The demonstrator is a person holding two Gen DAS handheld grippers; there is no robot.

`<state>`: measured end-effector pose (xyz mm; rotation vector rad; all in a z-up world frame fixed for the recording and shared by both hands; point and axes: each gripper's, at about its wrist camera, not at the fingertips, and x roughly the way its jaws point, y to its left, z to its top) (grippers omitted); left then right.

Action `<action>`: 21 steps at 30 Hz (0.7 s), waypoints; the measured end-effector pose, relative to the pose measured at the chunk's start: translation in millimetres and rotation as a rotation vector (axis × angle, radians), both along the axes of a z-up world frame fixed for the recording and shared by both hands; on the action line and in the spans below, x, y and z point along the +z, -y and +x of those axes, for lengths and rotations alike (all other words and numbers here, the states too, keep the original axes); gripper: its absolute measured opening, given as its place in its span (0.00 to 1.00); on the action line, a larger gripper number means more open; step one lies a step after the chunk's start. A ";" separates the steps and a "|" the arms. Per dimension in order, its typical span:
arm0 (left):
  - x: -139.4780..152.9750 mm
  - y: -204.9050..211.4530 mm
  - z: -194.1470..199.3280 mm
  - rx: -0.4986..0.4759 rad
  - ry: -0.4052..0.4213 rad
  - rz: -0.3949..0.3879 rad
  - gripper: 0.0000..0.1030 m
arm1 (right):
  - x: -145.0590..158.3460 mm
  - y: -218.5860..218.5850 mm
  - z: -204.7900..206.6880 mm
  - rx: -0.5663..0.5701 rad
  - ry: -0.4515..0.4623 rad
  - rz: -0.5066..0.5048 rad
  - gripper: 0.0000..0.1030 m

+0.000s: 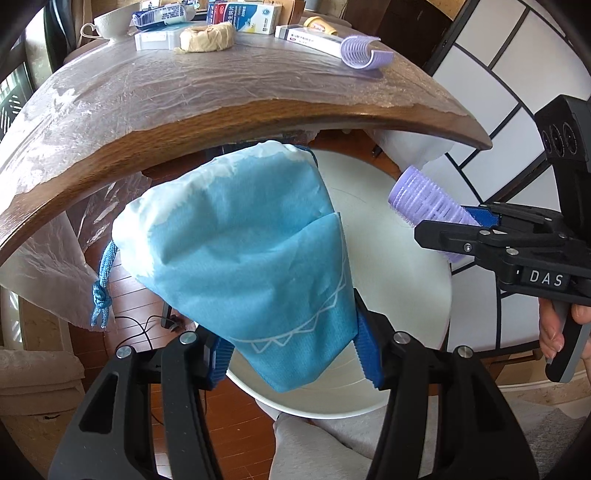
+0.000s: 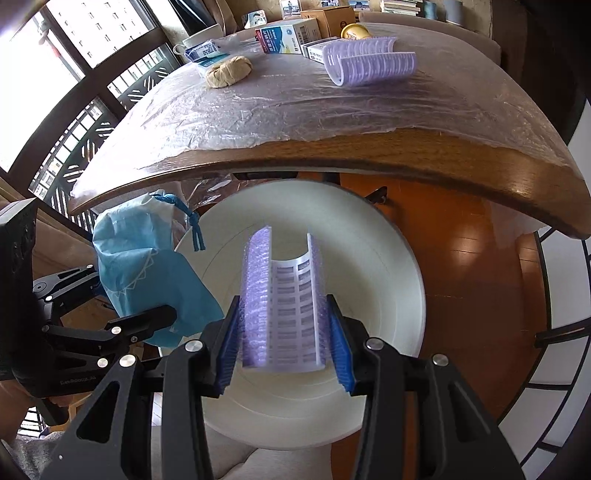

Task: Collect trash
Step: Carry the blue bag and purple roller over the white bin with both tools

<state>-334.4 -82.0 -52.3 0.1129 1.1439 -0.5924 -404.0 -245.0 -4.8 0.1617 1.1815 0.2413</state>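
Grippers, two. Left gripper (image 1: 291, 354): blue pads clamped on one blue pouch (image 1: 243, 254), held by its lower corner. Pouch mouth is drawn shut by one blue cord (image 1: 102, 284), knotted, hanging on the pouch's left. Right gripper (image 2: 282, 350): pads pressed against both long edges of one lilac curler half (image 2: 282, 302), its hollow side turned up toward the camera.

Bin (image 2: 388, 295), one, white and round, is seen directly beyond both grippers, below the table edge; the held curler half and the pouch are both over its opening.

Table (image 2: 369, 155), one, wooden, is covered with clear film (image 2: 258, 110) and lies above and beyond the grippers. Counted on it:
- curler half (image 2: 373, 62), one, lilac, open side up, ahead of the right gripper;
- twine roll (image 2: 229, 71), one, tan, ahead and left;
- cup (image 1: 110, 26), one, white, at the far left;
- boxes, at least three, of which a blue-and-white carton (image 2: 288, 37) stands at the far edge; further items behind are too crowded to count.
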 end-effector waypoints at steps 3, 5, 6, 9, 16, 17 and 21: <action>-6.1 1.4 1.3 -0.007 -0.004 0.015 0.55 | -7.7 -0.5 2.8 0.003 -0.013 -0.004 0.41; -9.9 2.7 2.2 -0.011 -0.008 0.024 0.55 | -12.7 0.1 3.4 0.005 -0.022 -0.005 0.41; -12.4 3.2 2.9 -0.014 -0.012 0.027 0.55 | -15.2 -0.1 4.2 0.006 -0.027 -0.006 0.41; -17.7 6.8 3.8 -0.026 -0.019 0.037 0.55 | -21.3 -2.2 6.8 0.008 -0.041 -0.009 0.41; -29.5 16.3 10.3 -0.048 -0.042 0.060 0.55 | -33.2 -4.4 10.5 0.003 -0.075 -0.014 0.41; -30.6 16.9 11.0 -0.052 -0.045 0.062 0.55 | -33.4 -6.2 11.3 0.003 -0.078 -0.016 0.41; -35.8 22.0 12.7 -0.067 -0.054 0.074 0.55 | -37.7 -6.9 12.0 -0.002 -0.089 -0.023 0.41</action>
